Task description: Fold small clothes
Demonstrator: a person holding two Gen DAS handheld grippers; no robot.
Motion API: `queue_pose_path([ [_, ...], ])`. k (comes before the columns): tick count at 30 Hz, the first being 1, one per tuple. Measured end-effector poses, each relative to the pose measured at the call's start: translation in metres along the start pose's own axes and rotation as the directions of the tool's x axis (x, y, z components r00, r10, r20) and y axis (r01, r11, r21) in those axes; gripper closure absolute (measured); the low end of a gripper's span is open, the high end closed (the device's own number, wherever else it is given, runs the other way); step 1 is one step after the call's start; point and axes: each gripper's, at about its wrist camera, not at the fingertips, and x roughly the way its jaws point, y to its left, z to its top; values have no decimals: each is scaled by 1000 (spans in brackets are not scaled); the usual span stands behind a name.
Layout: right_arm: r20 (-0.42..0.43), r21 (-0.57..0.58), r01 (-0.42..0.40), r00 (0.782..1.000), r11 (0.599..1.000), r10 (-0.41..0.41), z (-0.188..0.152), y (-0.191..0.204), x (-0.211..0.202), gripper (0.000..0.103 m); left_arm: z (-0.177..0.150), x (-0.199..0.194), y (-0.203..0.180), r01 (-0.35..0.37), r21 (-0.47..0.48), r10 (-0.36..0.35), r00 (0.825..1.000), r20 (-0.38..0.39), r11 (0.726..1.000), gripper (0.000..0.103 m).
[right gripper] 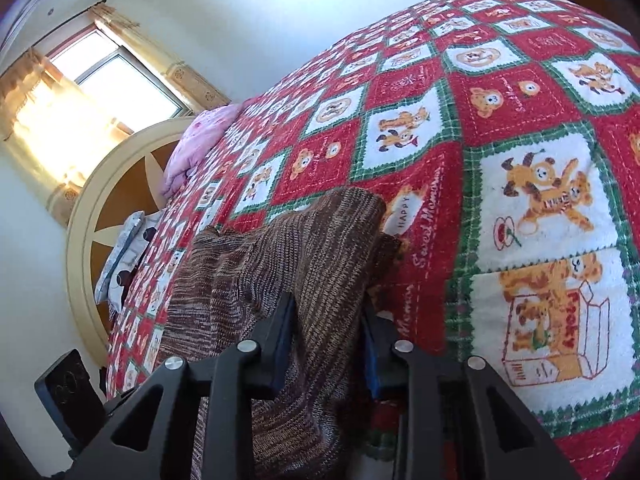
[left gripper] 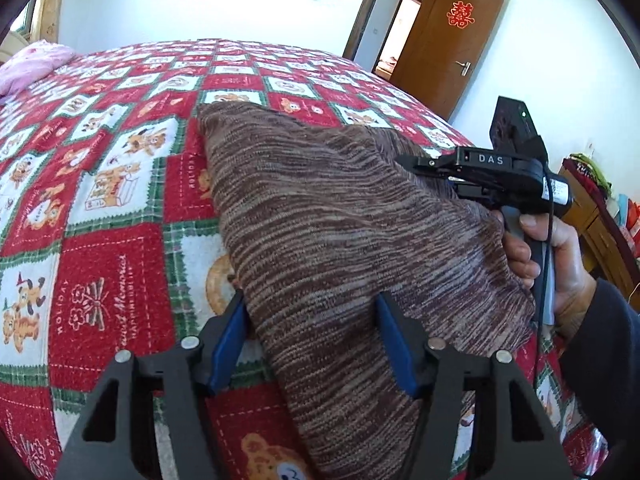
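I have the brown knit garment (left gripper: pixel 328 216) between both claws over the bed (left gripper: pixel 120 184); left claw (left gripper: pixel 310 344) spread around its edge; right claw (right gripper: pixel 326 350) straddles a fold, grip unclear; I'd pinch both firmly before lifting evenly.

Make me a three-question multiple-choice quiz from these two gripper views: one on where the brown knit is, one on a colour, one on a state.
1. Where does the brown knit garment lie?
A. On the patchwork bedspread
B. On a wooden floor
C. Over a chair back

2. What colour are the pads on the left gripper fingers?
A. Yellow
B. Blue
C. White

3. How is the wooden door?
A. Shut
B. Taken off its hinges
C. Swung open

Answers:
1 A, the knit lies on red, white and green bear squares, one end raised at the right gripper.
2 B, blue strips line both black fingers on either side of the cloth.
3 C, the doorway beside it stands clear, showing another room.
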Motion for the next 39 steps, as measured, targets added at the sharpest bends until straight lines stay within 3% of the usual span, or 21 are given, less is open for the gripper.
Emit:
queue_pose_path([
  [2,-4,-8,16,1000,1000,-16,0,2,1,75,1,-1,3,16,-13,-16,1000,2,1000,43],
  [6,0,-14,67,998,998,-67,0,15,-2,80,1,-6,3,31,-5,-31,999,14,1000,67],
  [10,38,-38,109,993,993,-107,-4,34,-11,81,3,-12,-1,20,4,-20,1000,7,1000,75],
  [19,87,-88,95,992,992,-87,-13,72,-32,82,5,-40,-1,5,14,-5,1000,-3,1000,78],
  [26,79,-117,69,995,991,-60,-26,102,-27,82,-2,-62,-4,-86,70,89,996,-29,994,79],
  [32,66,-130,38,997,991,-30,-39,125,-19,82,-11,-88,2,-136,92,137,991,-1,986,79],
  [39,52,-161,-2,999,987,11,-50,159,-9,82,-23,-115,20,-157,58,156,988,19,986,79],
])
